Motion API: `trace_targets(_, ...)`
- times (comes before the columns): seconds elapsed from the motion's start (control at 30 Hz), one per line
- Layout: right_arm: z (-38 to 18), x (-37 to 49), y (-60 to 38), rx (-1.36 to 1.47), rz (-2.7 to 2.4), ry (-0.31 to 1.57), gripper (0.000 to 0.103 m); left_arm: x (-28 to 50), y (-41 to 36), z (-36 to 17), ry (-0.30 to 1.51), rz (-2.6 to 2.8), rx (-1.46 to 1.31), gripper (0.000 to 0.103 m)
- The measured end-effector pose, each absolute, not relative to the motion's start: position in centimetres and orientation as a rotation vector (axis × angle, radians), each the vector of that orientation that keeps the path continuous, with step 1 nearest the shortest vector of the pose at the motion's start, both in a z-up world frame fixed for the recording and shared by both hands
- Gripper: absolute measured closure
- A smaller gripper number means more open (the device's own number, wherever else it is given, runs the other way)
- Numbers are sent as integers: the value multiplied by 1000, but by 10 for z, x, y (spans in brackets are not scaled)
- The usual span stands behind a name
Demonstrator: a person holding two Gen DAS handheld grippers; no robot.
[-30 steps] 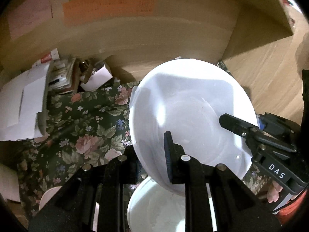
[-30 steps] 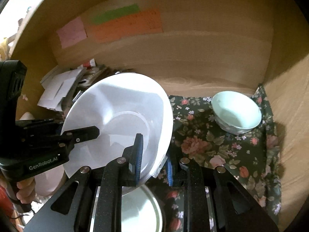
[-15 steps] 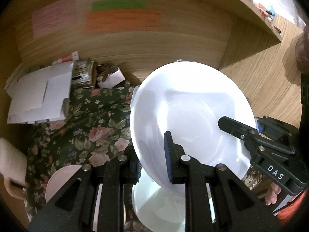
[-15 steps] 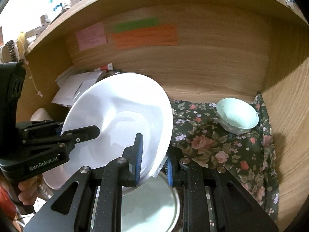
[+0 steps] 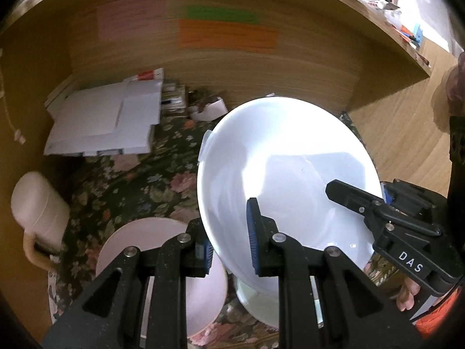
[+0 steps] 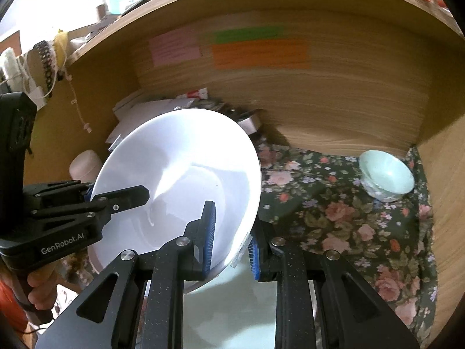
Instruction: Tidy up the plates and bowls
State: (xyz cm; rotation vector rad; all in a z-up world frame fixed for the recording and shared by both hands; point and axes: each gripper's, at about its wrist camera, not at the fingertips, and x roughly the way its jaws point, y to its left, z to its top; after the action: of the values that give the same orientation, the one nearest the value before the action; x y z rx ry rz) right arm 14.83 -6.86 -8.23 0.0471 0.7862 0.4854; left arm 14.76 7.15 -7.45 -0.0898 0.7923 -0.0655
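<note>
A large white plate (image 5: pixel 284 180) hangs tilted above the floral cloth (image 5: pixel 139 186), held by both grippers. My left gripper (image 5: pixel 229 241) is shut on its left rim. My right gripper (image 6: pixel 231 244) is shut on the opposite rim of the same white plate (image 6: pixel 174 180). Each gripper shows in the other's view: the right gripper (image 5: pixel 360 200) at the plate's right, the left gripper (image 6: pixel 116 200) at its left. A pink plate (image 5: pixel 162 250) lies on the cloth under my left fingers. A pale green plate (image 6: pixel 229 311) lies under the held plate. A pale green bowl (image 6: pixel 386 176) stands at the back right.
This is a wooden cubby with a back wall (image 6: pixel 319 101) and side walls. White papers and boxes (image 5: pixel 101 122) are piled at the back left. A pale mug (image 5: pixel 40 212) stands at the left. Bare floral cloth (image 6: pixel 334 218) lies between the plate and the bowl.
Both grippers have drawn back from the cubby's back wall with the white plate still held. The pink plate and the mug have come into the left wrist view.
</note>
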Motion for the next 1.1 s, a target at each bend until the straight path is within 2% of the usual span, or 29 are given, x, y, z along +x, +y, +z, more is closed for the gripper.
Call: trace_targets(1.1,-148,148,42,-12,733,949,84,100,175,-139,895,157,-227,83)
